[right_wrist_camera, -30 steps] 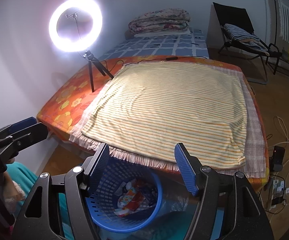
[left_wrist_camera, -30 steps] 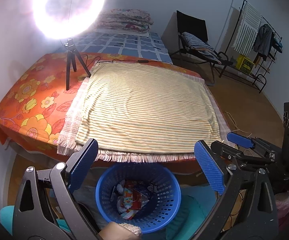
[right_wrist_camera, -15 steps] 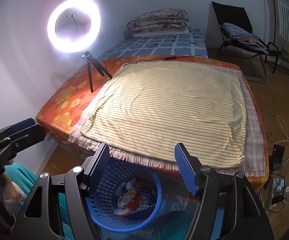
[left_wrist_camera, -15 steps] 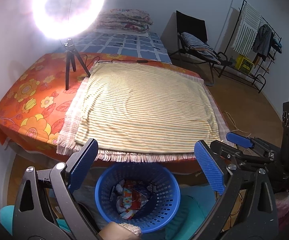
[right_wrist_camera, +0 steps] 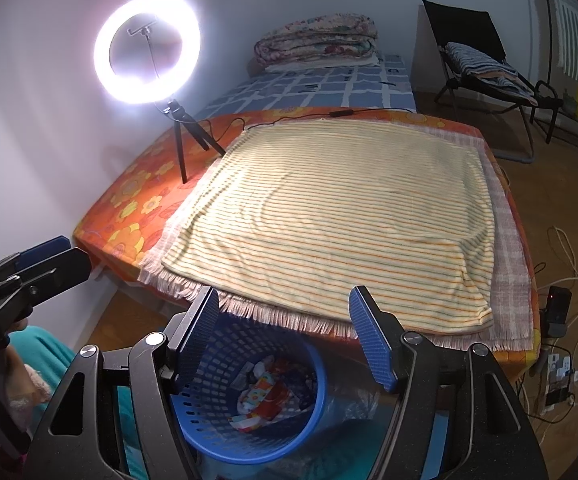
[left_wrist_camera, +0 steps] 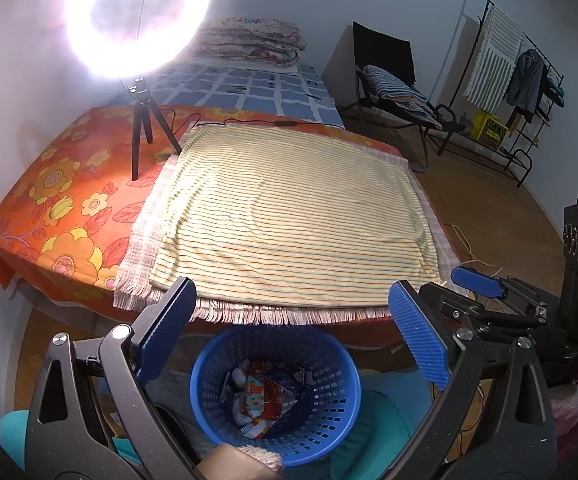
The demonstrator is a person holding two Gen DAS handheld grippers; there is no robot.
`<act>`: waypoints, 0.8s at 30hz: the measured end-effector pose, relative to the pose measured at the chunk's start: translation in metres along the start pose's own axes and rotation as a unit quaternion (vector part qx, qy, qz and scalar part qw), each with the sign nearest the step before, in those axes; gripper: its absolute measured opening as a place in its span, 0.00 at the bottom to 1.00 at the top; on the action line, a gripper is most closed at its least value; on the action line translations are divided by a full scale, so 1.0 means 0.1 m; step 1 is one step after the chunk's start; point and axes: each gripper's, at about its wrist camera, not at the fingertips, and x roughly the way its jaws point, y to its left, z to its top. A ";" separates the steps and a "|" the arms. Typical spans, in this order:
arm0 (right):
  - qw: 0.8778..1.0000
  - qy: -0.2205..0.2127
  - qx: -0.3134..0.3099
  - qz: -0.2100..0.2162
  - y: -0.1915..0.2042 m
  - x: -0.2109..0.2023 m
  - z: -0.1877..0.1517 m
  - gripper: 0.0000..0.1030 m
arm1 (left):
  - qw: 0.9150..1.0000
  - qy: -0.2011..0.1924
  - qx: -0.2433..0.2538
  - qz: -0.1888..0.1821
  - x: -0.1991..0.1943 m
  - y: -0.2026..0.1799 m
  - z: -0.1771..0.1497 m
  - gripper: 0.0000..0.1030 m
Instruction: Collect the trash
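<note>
A blue plastic basket (left_wrist_camera: 329,420) stands on the floor in front of the bed and holds several colourful wrappers (left_wrist_camera: 261,400). It also shows in the right wrist view (right_wrist_camera: 209,432), with the wrappers (right_wrist_camera: 265,396) inside. My left gripper (left_wrist_camera: 293,336) hangs open and empty above the basket. My right gripper (right_wrist_camera: 285,336) is open and empty above the basket's far rim. The right gripper also shows at the right of the left wrist view (left_wrist_camera: 485,292). The left gripper shows at the left edge of the right wrist view (right_wrist_camera: 29,264).
A striped yellow blanket (left_wrist_camera: 289,216) lies flat on the orange floral bed (left_wrist_camera: 57,184). A lit ring light on a tripod (left_wrist_camera: 141,120) stands at the bed's back left. A black chair (left_wrist_camera: 393,76), a clothes rack (left_wrist_camera: 521,80) and floor cables (right_wrist_camera: 561,360) are to the right.
</note>
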 end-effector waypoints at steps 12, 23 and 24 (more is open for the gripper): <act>1.000 0.003 0.003 0.001 0.00 0.02 -0.01 0.65 | 1.000 0.001 0.000 0.001 0.00 0.00 0.00 0.96; 1.000 0.011 0.007 0.001 -0.01 0.07 -0.03 0.65 | 1.000 0.009 -0.004 0.003 0.02 0.02 0.00 0.96; 1.000 0.011 0.007 0.001 -0.01 0.07 -0.03 0.65 | 1.000 0.009 -0.005 0.003 0.02 0.02 0.00 0.96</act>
